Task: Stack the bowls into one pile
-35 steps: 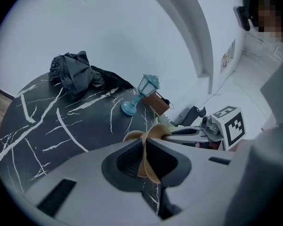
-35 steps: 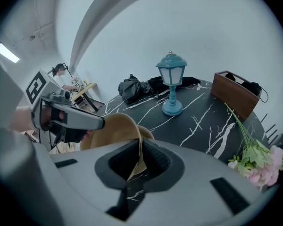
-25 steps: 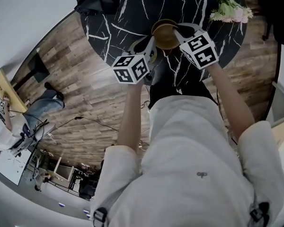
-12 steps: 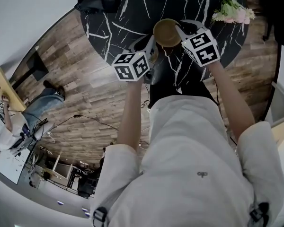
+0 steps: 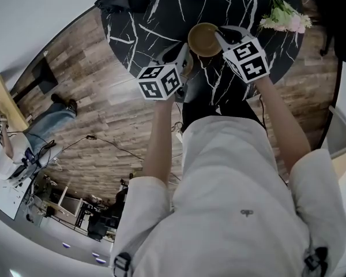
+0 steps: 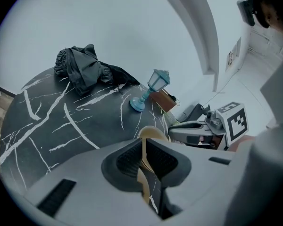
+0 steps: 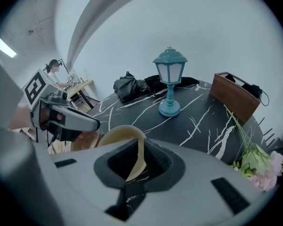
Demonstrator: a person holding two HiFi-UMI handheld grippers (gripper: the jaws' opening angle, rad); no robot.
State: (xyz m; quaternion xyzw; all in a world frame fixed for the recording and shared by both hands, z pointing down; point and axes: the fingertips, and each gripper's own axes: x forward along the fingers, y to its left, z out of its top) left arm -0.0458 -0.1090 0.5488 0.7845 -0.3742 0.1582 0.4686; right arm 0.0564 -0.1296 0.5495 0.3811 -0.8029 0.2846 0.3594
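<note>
Two thin tan bowls are held over the black marble table. My right gripper is shut on the rim of one bowl, which shows its hollow in the head view. In the right gripper view that rim stands between the jaws of the right gripper. My left gripper sits just left of and nearer than it, shut on the second bowl, mostly hidden there. The left gripper view shows this bowl's rim pinched in the left gripper, with the right gripper close beside.
A blue lantern stands mid-table, a black cloth bundle lies at the far side. Pink flowers and a brown box lie to the right. The table's near edge runs under both hands. A person sits on the wooden floor, left.
The bowl in my right gripper has edged slightly farther over the table and shows a paler hollow. The left gripper has barely shifted.
</note>
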